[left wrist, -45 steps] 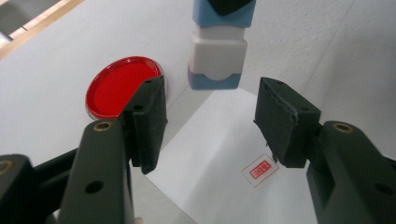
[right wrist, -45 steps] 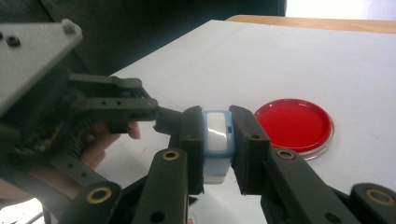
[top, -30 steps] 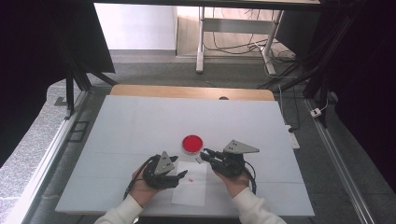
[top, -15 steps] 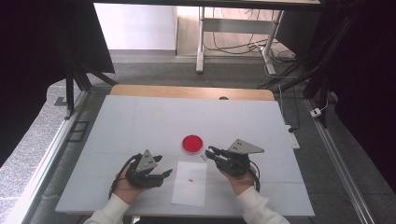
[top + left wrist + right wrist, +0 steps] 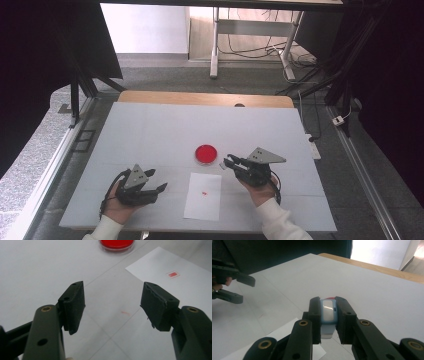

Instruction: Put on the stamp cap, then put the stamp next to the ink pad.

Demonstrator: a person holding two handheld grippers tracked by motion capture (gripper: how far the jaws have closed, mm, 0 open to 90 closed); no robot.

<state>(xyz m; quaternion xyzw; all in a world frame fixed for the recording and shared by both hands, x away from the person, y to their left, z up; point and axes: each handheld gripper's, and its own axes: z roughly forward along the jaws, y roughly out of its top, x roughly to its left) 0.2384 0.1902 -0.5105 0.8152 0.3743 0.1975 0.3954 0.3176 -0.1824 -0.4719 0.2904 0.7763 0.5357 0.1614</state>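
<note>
clamping a small pale-blue stamp (image 5: 327,315) between its two black jaws, the right gripper (image 5: 231,161) hangs low over the white table (image 5: 150,130), just right of the red dish (image 5: 205,154). in the right gripper view the stamp sits upright between the pads, its glossy whitish face turned to the camera, and both pads press on its sides. a sliver of red shows just behind its top edge. the person's right hand (image 5: 261,187) grips the body of that gripper from below, a white sleeve (image 5: 280,220) trailing to the bottom edge of the high view.

the left gripper (image 5: 159,188) rests at the near left of the table, held in the left hand (image 5: 120,205), well apart from the right one. its jaws have just been opening and now stand moderately wide, with nothing between them; in the left gripper view only bare table surface lies in the gap.

a white sheet of paper (image 5: 202,196) lies flat between the two grippers, near the front edge of the table. it bears a small red stamped mark (image 5: 172,274) close to its middle. the red dish sits just beyond the far edge of the paper, not touching it. a faint reddish smudge (image 5: 125,313) marks the table beside the paper in the left gripper view.
</note>
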